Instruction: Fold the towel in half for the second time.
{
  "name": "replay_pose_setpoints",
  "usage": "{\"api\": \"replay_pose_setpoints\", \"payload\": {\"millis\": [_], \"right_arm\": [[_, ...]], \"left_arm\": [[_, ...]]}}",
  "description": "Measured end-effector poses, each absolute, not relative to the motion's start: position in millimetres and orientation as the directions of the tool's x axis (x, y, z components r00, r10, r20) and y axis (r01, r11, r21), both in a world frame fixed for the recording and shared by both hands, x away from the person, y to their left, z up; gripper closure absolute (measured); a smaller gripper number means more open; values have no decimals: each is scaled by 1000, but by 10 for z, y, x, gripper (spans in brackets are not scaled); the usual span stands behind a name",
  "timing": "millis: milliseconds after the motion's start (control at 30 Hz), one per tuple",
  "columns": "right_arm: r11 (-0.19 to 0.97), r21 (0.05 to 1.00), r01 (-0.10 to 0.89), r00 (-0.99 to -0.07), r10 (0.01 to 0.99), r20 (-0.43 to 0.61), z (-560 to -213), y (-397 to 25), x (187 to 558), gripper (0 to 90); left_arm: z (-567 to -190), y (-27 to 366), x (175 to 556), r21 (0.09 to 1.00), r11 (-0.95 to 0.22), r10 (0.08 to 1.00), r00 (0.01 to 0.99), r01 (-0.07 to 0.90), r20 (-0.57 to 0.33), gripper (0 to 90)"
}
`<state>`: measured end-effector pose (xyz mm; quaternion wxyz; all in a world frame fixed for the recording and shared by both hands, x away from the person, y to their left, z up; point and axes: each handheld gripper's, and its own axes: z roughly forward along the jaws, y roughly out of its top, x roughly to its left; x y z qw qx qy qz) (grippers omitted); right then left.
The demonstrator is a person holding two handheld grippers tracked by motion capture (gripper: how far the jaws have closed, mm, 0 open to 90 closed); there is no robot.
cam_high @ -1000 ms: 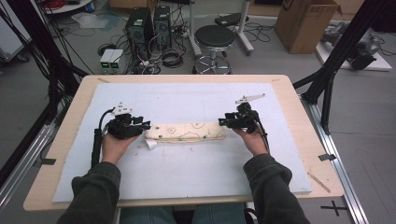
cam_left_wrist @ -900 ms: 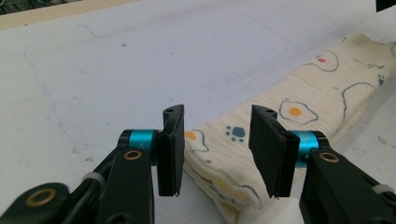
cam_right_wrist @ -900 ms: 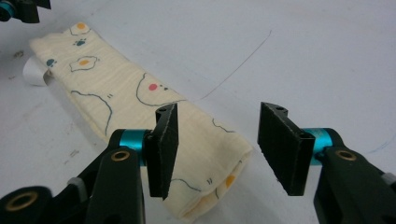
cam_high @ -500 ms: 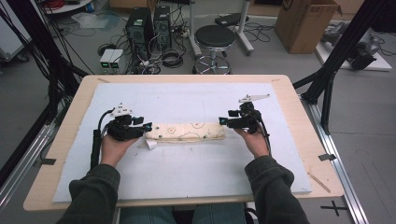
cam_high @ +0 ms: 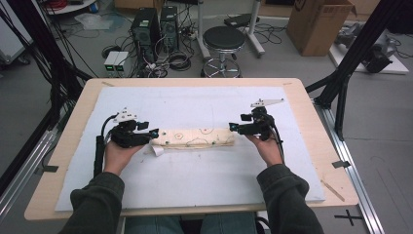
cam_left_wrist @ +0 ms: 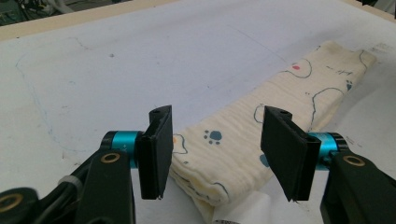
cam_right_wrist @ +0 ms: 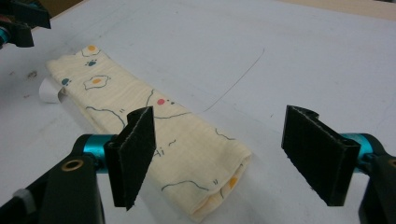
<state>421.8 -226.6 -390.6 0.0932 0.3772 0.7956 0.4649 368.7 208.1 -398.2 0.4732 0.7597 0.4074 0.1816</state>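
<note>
Cream muslin, printed with paw marks and fried eggs, makes up the folded cloth [cam_high: 195, 139] that lies as a long narrow strip on the white sheet of the desk [cam_high: 195, 214], stretched straight between the two tools. Its long axis runs from the left tool [cam_high: 155, 133] to the right tool [cam_high: 233, 127], so each hand is nearest to its own end and neither has any advantage over the middle. Both tools stand with their jaws spread wide and nothing between the pads. In the left gripper view the cloth's near end [cam_left_wrist: 219, 186] sits low between the open jaws, just ahead of them; in the right gripper view the other end [cam_right_wrist: 219, 186] lies ahead of the left jaw, off-centre in the gap. A white tag [cam_right_wrist: 49, 91] curls out from under the far end. Whether any jaw tip touches the fabric I cannot tell, and the layers inside the fold are hidden, so the number of plies stays unclear
</note>
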Motion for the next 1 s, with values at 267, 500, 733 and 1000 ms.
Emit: {"api": "replay_pose_setpoints", "payload": {"millis": [267,500,733,1000], "right_arm": [[288,813,506,-699,689,191,-3884,-2263,4188,213],[281,823,494,-704,684,190,-3859,-2264,4148,190],[283,821,496,-703,686,189,-3856,-2282,4118,156],[284,829,482,-704,689,172,-3821,-2289,4076,143]], "left_arm": [[-3957,2078,3658,870,-227,782,614,439,-106,417],[-3929,2074,3620,870,-232,773,625,434,-105,384],[-3909,2095,3582,869,-236,766,634,435,-109,344],[-3876,2109,3527,872,-238,762,639,427,-105,292]]}}
